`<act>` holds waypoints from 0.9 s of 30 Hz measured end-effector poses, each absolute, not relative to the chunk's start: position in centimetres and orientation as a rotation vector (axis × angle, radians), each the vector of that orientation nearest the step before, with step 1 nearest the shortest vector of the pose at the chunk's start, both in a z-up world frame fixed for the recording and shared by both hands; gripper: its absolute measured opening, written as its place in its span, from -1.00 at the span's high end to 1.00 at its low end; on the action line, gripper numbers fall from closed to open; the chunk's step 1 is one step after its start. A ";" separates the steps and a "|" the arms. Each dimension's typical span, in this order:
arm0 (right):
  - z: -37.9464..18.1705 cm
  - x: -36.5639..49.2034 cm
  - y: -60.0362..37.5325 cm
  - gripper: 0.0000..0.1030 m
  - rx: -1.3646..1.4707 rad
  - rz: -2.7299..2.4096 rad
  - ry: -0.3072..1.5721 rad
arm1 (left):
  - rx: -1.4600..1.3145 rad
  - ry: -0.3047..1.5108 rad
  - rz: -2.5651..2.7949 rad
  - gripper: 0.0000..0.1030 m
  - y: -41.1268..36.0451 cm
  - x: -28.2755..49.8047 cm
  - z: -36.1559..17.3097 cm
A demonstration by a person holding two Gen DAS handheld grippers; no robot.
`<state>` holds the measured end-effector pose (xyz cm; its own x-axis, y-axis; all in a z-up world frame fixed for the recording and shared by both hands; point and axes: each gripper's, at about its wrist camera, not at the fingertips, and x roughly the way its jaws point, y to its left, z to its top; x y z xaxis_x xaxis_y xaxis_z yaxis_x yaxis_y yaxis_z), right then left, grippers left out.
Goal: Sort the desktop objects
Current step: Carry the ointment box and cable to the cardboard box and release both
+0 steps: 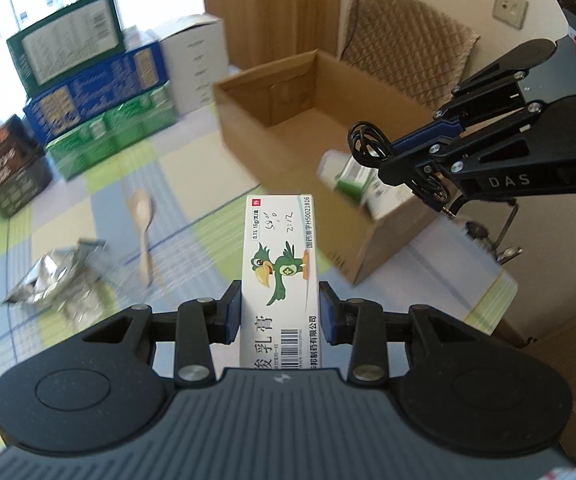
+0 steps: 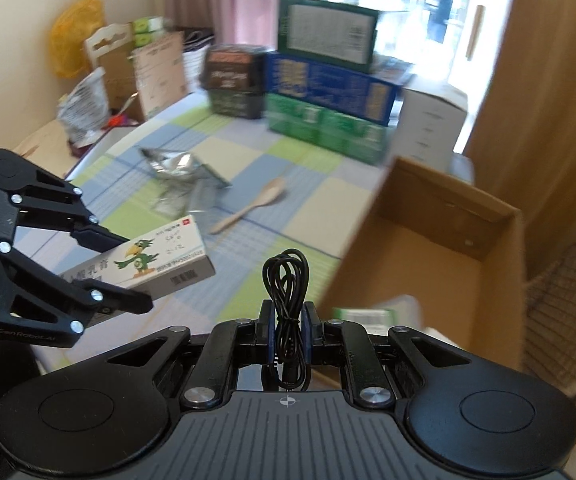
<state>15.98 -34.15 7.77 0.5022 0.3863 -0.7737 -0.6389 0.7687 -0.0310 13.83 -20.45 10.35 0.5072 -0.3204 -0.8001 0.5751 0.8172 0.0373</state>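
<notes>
A: What does the left gripper (image 1: 279, 312) hold?

B: A white ointment carton (image 1: 277, 276) with a green cartoon bird printed on it. The blue pads clamp its two long sides, so its long axis runs straight away from the camera, with the far end pointing toward the near wall of the open cardboard box (image 1: 384, 236). It hangs clear above the checked cloth of the worktop (image 1: 191, 176).

A: And from the other side?

B: In the right wrist view the carton (image 2: 159, 260) sits to the left, nearly flat, its free end pointing right and slightly away.

A: The right gripper (image 2: 288, 328)?

B: Closed narrow on a coiled black cable (image 2: 286, 280). The coil's long loop stands up out of the pads, and its plug end hangs below them. In the left wrist view the same bundle (image 1: 368, 144) hovers over the box's near right part, loops to the left, plug (image 1: 448, 211) down to the right.

A: What lies in the box?

B: A blurred green-and-white pack (image 1: 352, 180) on its floor.

A: On the worktop?

B: A pale spoon (image 1: 143, 224), bowl at the far end, handle toward us; left of it crumpled foil packets (image 1: 53, 280). Stacked cartons (image 1: 95, 92) stand at the far left.
</notes>
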 end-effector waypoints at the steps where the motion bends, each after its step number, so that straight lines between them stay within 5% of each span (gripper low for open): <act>1: 8.1 16.2 -35.0 0.81 -0.332 0.617 0.836 | 0.318 0.880 -0.559 0.36 -21.2 14.0 10.6; 27: 8.0 22.2 -44.9 0.81 -0.220 0.420 0.877 | 0.216 0.866 -0.633 0.36 -32.4 22.2 10.7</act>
<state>22.24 -44.93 8.01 0.5655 0.2649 -0.7811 -0.4422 0.8967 -0.0160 22.23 -32.42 10.75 0.4798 -0.4297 -0.7650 0.5985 0.7978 -0.0728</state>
